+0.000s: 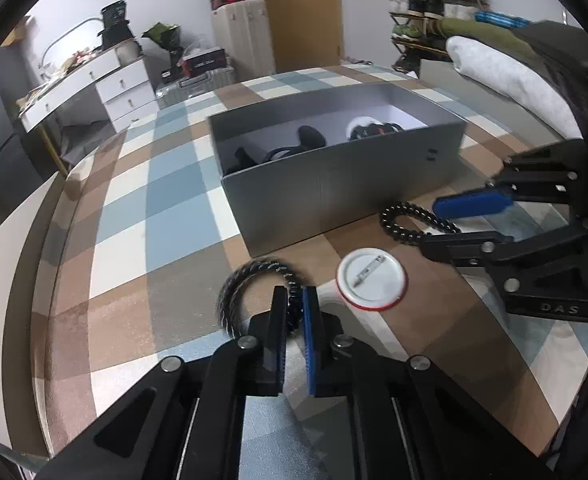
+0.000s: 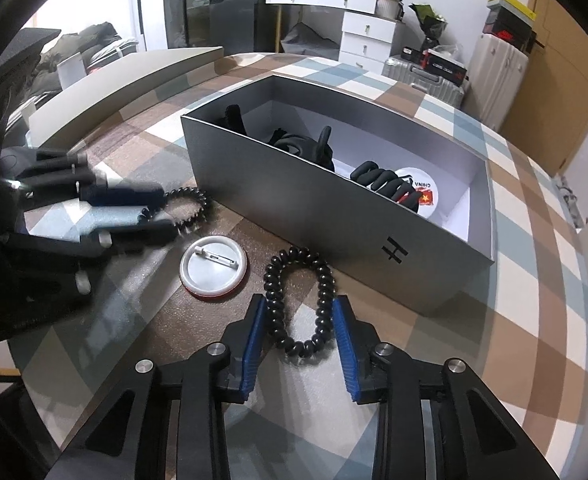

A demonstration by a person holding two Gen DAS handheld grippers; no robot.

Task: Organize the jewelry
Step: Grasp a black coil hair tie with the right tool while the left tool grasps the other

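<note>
A grey open box [image 1: 334, 184] [image 2: 294, 200] stands on the checked tablecloth and holds dark jewelry pieces and a round badge [image 2: 422, 194]. My left gripper [image 1: 295, 300] [image 2: 156, 210] is shut on a black beaded bracelet [image 1: 250, 276] [image 2: 192, 204], blurred by motion, in front of the box. My right gripper [image 2: 299, 310] [image 1: 430, 226] is open, its fingers on either side of a second black beaded bracelet [image 2: 300, 304] [image 1: 408, 222] that lies on the cloth. A white pin badge [image 1: 371, 280] [image 2: 213, 266] lies face down between the two bracelets.
A grey box lid [image 2: 126, 80] lies at the table's far side. Folded clothes [image 1: 506, 68] lie beside it. Behind the table are a white drawer desk [image 1: 106, 84], suitcases [image 1: 242, 36] and a shoe rack [image 1: 426, 12].
</note>
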